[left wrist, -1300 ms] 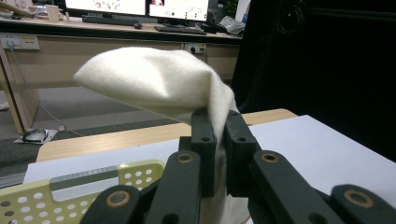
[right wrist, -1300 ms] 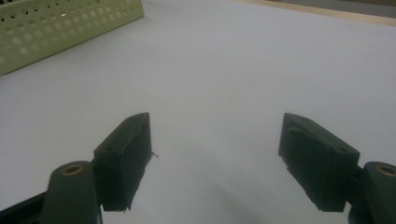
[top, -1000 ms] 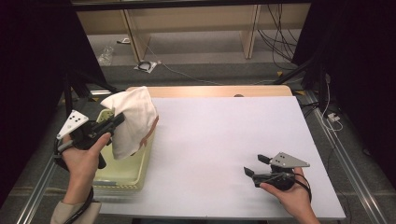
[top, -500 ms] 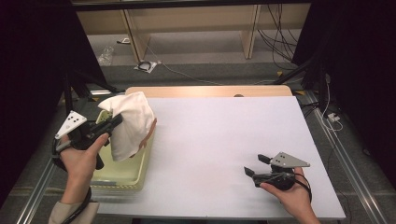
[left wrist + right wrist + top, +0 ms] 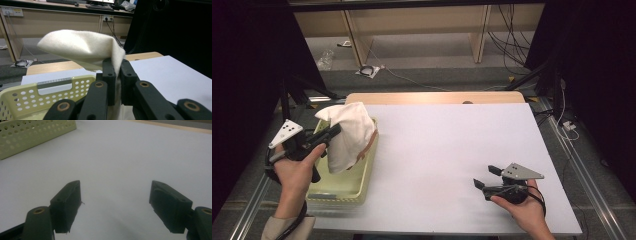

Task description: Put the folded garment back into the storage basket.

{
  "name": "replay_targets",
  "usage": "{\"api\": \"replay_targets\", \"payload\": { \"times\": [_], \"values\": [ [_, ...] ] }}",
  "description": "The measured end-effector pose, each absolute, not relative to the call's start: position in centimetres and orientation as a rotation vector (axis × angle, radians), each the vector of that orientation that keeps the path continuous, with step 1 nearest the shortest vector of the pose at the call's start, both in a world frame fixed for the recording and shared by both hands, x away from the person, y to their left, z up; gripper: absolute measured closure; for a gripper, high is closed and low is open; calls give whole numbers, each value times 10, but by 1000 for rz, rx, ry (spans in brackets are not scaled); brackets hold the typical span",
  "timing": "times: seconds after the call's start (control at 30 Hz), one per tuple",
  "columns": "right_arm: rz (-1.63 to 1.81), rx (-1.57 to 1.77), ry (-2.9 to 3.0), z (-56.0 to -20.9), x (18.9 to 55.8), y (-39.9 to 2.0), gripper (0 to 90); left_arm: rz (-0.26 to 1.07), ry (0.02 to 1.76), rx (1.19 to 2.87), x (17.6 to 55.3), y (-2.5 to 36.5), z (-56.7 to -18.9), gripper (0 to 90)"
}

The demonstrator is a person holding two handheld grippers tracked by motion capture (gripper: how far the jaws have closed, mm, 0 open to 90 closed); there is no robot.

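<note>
A cream-white cloth (image 5: 348, 134) hangs over the pale yellow perforated basket (image 5: 343, 187) at the table's left. My left gripper (image 5: 333, 133) is shut on the cloth and holds it above the basket. In the left gripper view the cloth (image 5: 82, 48) is pinched between the two black jaws and billows out to the left, with the left gripper (image 5: 117, 72) closed tight on it and the basket's (image 5: 30, 96) handled end wall below. My right gripper (image 5: 485, 177) rests low over the white table near the front right, open, with nothing between its jaws (image 5: 115, 202).
The white table top (image 5: 452, 150) stretches between the basket and the right hand. A wooden strip (image 5: 432, 97) runs along the far edge. Cables and shelf legs lie on the floor behind. The basket's corner (image 5: 30, 135) appears at the upper left of the right gripper view.
The left gripper has shifted a little to the left and toward me with the cloth, which now hangs more over the basket's inside. The right hand has stayed put.
</note>
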State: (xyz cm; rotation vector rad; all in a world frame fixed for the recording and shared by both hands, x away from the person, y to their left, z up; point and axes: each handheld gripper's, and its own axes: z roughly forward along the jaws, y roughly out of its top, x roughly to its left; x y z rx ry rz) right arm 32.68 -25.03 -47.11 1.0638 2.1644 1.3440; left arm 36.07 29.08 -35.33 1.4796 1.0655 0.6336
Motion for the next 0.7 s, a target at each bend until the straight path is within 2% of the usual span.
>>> {"api": "replay_targets", "payload": {
  "times": [0.7],
  "values": [
    [1344,1064,2164,-471,327,-250,265,613,1102,1498,364,298,-361,842]
  ]
}}
